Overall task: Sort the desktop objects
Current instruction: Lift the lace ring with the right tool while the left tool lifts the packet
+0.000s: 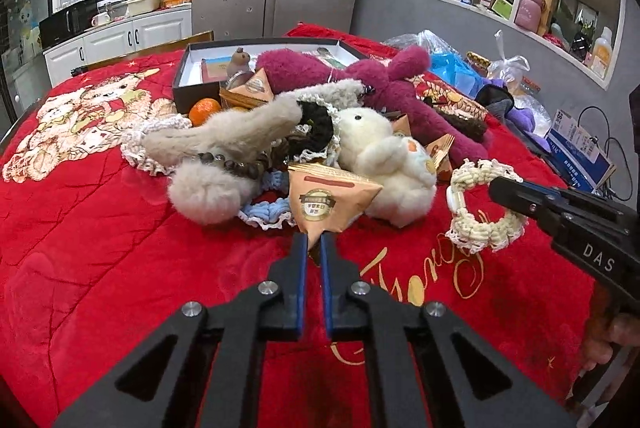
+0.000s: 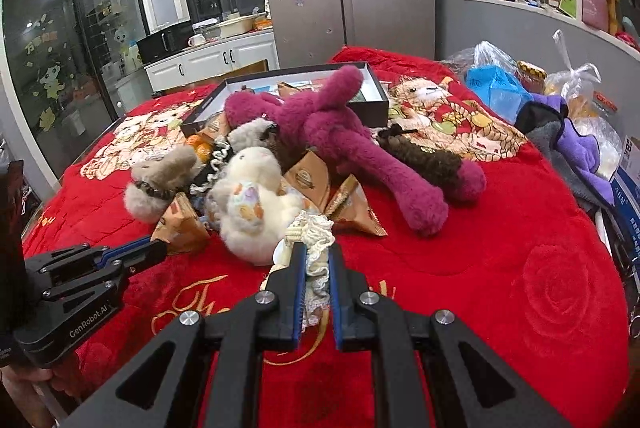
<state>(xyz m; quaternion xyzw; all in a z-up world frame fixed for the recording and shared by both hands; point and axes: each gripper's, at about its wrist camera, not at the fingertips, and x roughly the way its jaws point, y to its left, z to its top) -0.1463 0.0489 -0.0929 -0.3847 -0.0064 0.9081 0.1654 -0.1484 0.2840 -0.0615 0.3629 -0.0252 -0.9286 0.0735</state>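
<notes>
My left gripper (image 1: 314,242) is shut on the lower tip of a triangular brown snack packet (image 1: 330,201), at the front of a pile of toys; it also shows in the right wrist view (image 2: 160,250). My right gripper (image 2: 316,254) is shut on a cream crocheted ring (image 2: 314,232), which hangs from it a little above the cloth (image 1: 480,211). The pile holds a white plush bunny (image 1: 384,155), a grey plush (image 1: 224,147), a magenta plush (image 2: 340,135), an orange (image 1: 205,111) and more brown packets (image 2: 352,205).
A black open box (image 1: 188,83) stands behind the pile on the red blanket (image 1: 100,248). Plastic bags (image 2: 496,83), a purple cloth (image 2: 580,151) and a blue carton (image 1: 580,155) crowd the right edge. A fridge and shelves stand behind.
</notes>
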